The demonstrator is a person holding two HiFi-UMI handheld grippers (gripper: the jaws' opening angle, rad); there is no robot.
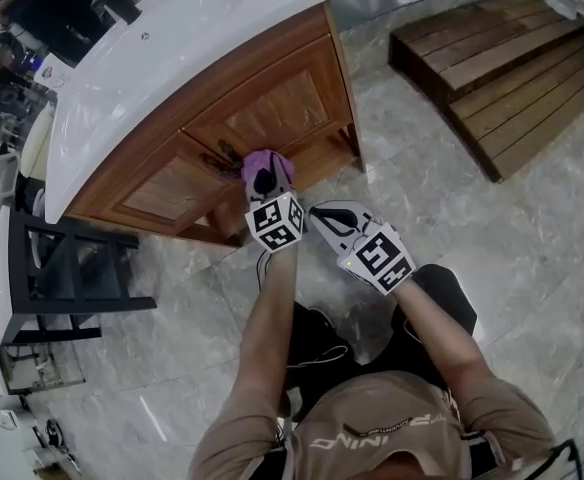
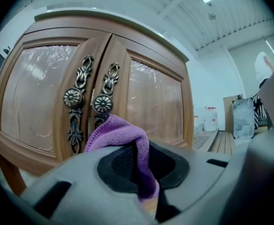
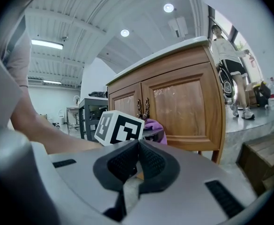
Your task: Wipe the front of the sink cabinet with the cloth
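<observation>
Purple cloth [image 2: 120, 135], bunched and pinched betw. the left tongs [image 2: 144, 165], which are closed on it w/ one fold hanging down through the pads. The cloth sits at the middle seam of the sink cabinet [image 1: 262, 108], just below the two dark ornate door handles [image 2: 92, 104]. In the head view it looks pressed to the wood, though actual contact can't be confirmed. The right tongs [image 3: 138, 161] are closed on nothing, pads meeting. They are held just beside the left one, off the cabinet, above the grey tiled floor [image 1: 452, 208]. The white sink top [image 1: 172, 58] overhangs both doors. Progress (est.): wiping is under way at the centre, low on the doors. No damp streak or change in sheen shows on either panel, so the area already covered can't be read. On this evidence both door panels, the top rail and the right corner post are best treated as not yet done, i.e. most of the front is left. The right tongs have no part in the job.
</observation>
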